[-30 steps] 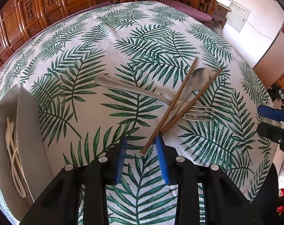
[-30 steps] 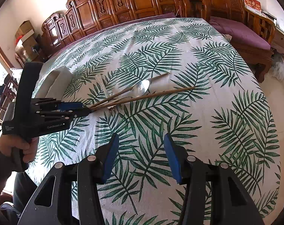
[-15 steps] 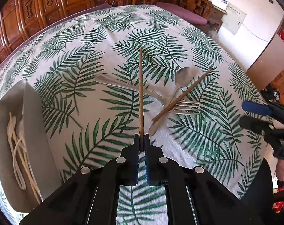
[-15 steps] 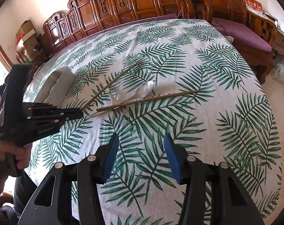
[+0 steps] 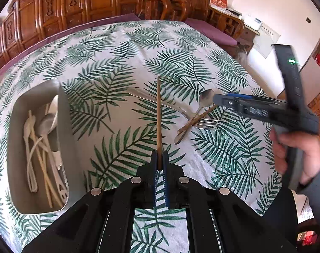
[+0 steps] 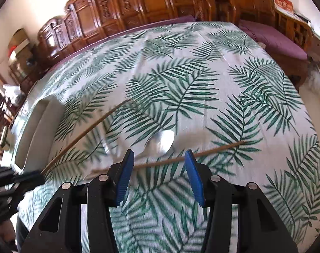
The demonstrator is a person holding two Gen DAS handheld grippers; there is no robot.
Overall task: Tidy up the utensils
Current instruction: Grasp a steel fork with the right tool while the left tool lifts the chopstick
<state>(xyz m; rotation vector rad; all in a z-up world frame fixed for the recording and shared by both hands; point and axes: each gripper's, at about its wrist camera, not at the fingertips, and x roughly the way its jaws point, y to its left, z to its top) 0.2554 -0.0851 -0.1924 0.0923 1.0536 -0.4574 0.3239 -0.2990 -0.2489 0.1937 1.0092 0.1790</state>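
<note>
Pinching one chopstick [image 5: 158, 113] by its near end, the left gripper's [image 5: 159, 158] fingers hold it above the tabletop [image 5: 109, 48]; light, stiff, liable to swivel. Right gripper [image 6: 157, 169], fingers spread, straddles the second chopstick [image 6: 219, 148]; mid-shaft suits best.

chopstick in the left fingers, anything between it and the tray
Nothing visible. The chopstick is clamped in the left gripper, and only bare tablecloth lies between it and the open tray to its left.
</note>
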